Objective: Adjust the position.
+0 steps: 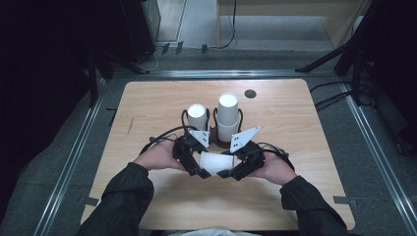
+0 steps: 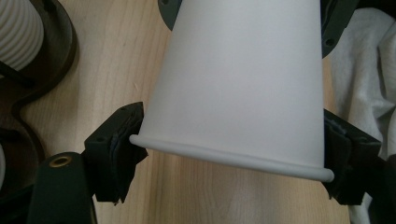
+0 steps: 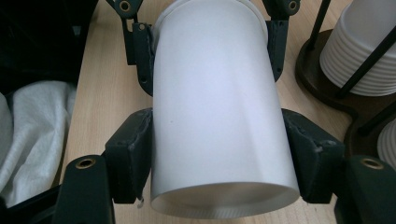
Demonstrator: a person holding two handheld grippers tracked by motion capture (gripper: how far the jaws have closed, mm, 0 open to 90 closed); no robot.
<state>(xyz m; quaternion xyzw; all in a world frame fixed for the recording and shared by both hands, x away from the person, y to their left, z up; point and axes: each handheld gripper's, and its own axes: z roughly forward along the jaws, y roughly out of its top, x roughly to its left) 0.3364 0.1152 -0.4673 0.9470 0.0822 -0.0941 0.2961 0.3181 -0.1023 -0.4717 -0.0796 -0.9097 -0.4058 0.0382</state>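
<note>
A white paper cup point(image 1: 214, 162) lies on its side just above the wooden table point(image 1: 295, 128), held between both grippers. My left gripper point(image 1: 199, 168) is shut on its rim end. In the left gripper view the cup point(image 2: 243, 79) fills the gap and both pads point(image 2: 122, 149) press on the rolled rim. My right gripper point(image 1: 232, 169) is shut on the base end. In the right gripper view its pads point(image 3: 133, 154) clamp the cup point(image 3: 219, 107) on either side, with the recessed bottom facing the camera.
Behind the grippers a dark stand point(image 1: 216, 136) holds two upright stacks of white cups, a short one point(image 1: 197, 115) and a taller one point(image 1: 227, 115). A black round disc point(image 1: 250, 93) sits at the far edge. White cloth point(image 3: 28, 130) lies at the near side.
</note>
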